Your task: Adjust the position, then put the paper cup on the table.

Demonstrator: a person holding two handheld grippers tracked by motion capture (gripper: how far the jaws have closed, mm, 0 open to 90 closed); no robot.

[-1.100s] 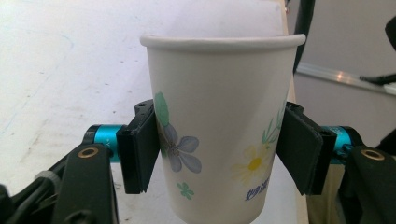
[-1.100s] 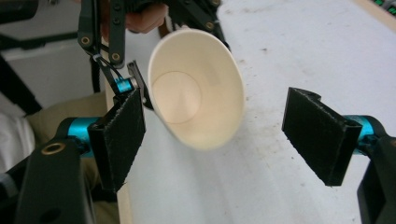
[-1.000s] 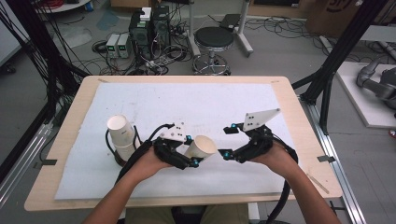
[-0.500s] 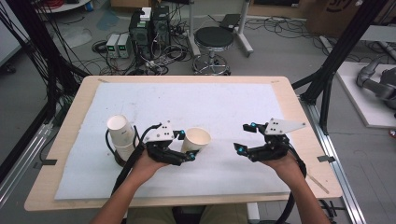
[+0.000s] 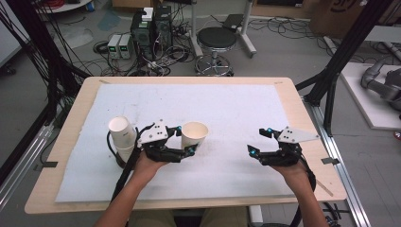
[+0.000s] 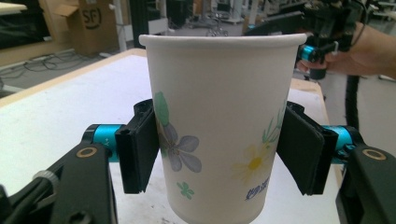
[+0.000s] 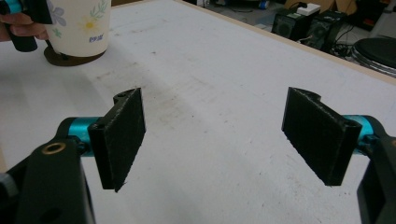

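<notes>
Left gripper clamped on the white paper cup with printed flowers, black pads pressed flat on either side of the cup wall, about mid-height. Seen up close in the left gripper view: cup upright, open mouth up, squeezed squarely between the pads, no visible crumpling of the wall. Grip set below the rolled rim, likely because the body there gives flat contact and keeps the cup from tipping. Cup base at or just above the white foam mat, left of the table's middle; from the right gripper view a dark shadow under it, so touching or barely clear, hard to call.

Right gripper over to the right, well apart from the cup, jaws spread wide with nothing between them, just bare mat showing past the pads. Held low and level, pointed back toward the cup, probably kept out of the way yet ready to help.

Further left, a small stack of plain white paper cups standing upright just beside the left hand. Looks like one cup pulled off that stack and being set down by itself. Next call, as a guess: ease the pads off once the base sits flat.
</notes>
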